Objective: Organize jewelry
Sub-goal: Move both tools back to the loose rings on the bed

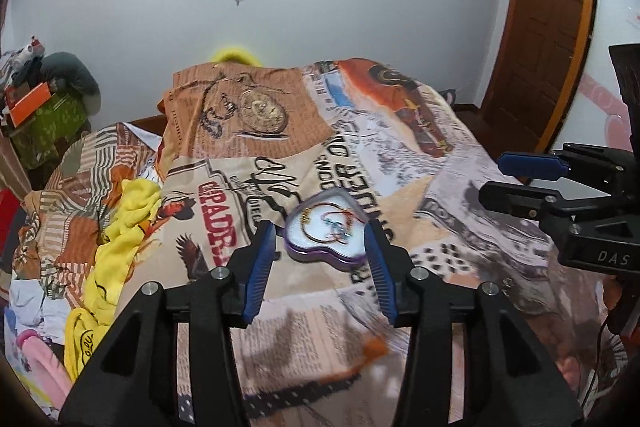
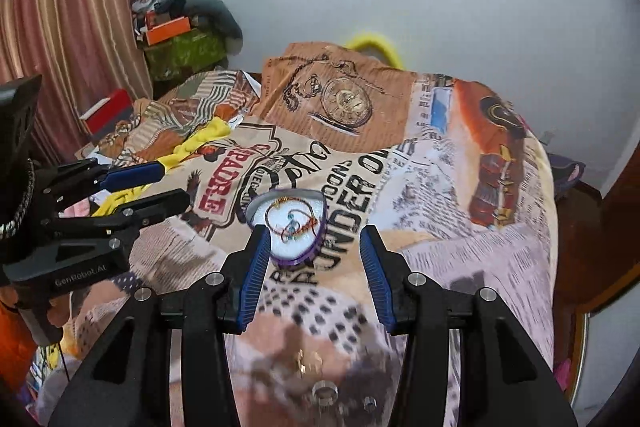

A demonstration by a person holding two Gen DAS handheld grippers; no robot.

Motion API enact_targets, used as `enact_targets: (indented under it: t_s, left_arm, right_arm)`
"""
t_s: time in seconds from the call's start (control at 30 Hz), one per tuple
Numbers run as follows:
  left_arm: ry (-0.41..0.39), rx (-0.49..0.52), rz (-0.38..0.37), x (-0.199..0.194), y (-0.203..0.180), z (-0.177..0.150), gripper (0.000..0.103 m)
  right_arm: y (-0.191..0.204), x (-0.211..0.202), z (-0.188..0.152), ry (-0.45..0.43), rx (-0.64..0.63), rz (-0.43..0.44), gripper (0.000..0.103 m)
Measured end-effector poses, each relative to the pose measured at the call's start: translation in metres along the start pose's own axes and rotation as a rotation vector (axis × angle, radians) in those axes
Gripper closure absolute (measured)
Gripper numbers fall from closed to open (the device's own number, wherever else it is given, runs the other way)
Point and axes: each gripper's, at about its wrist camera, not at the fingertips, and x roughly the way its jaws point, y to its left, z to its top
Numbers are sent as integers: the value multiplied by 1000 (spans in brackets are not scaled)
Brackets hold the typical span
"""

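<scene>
A purple heart-shaped jewelry box (image 1: 326,233) with a white lining lies open on the printed bedspread; thin bracelets and chains (image 1: 332,223) lie inside it. It also shows in the right wrist view (image 2: 290,227). My left gripper (image 1: 320,247) is open and empty, with the box just ahead between its fingers. My right gripper (image 2: 310,251) is open and empty, with the box just ahead near its left finger. Several small rings (image 2: 324,393) lie blurred on the bedspread below the right gripper.
The bedspread (image 1: 400,163) covers the bed. Yellow cloth (image 1: 120,227) lies in a heap at its left. A green box (image 1: 48,123) with clutter stands at the far left, a wooden door (image 1: 548,27) at the right, a curtain (image 2: 68,27) in the right wrist view.
</scene>
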Motion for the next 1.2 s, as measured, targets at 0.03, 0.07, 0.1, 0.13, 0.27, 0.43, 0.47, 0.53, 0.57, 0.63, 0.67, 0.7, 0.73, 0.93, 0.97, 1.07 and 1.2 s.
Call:
enact_targets:
  t_s: [0.03,0.07,0.1,0.13,0.27,0.43,0.47,0.53,0.57,0.63,0.67,0.7,0.73,0.93,0.97,1.07,1.2]
  left_arm:
    - [3,6,-8,-3,-5,-2,56]
    - [5,14,-14,-6,-9,-5,56]
    - [9,23,-22,-8,-15,-9,56]
    - [14,30,-28,-9,-20,-12,56]
    - [49,38,-61,-8,-36,-26,55]
    - [112,45,-108,2,-53,-47,55]
    - [125,47,-115,5,-57,-50,55]
    - [154,57,-127,12,-63,-58,55]
    - [164,62,-131,14,-66,-61,55]
    - [189,70,-143,21,-71,-67,55]
    - [201,75,-148,24,-73,-69,55]
    - [213,83,-152,28,-76,-72,55]
    - [220,89,-154,30,-78,-74,55]
    - [257,109,-169,46,-85,-81,55]
    - [258,108,-171,48,-85,-81,55]
    - [258,113,-177,53,-87,-80,55]
    - [257,112,-181,60,-87,-77,57]
  right_arm:
    - [0,-6,-5,-7,2,-6,57]
    - [0,-10,-8,-10,3,-14,52]
    - [0,-16,-13,-18,3,-27,49]
    - [0,-20,-17,-24,1,-37,45]
    - [-2,-32,-36,-30,-8,-84,42]
    - [-13,-37,-61,-2,13,-94,42]
    - [-15,-37,-66,5,15,-98,42]
    - [-20,-37,-77,22,19,-114,42]
    - [-23,-36,-82,34,22,-118,42]
    - [-30,-32,-92,61,33,-121,42]
    - [-32,-30,-96,72,36,-123,42]
    - [-35,-27,-100,85,40,-129,42]
    - [-37,-26,-105,95,43,-133,42]
    - [-46,-15,-122,150,58,-106,42]
    - [-47,-13,-123,152,58,-101,42]
    - [-45,-8,-123,159,54,-77,52]
    - [-46,3,-123,189,50,-36,73]
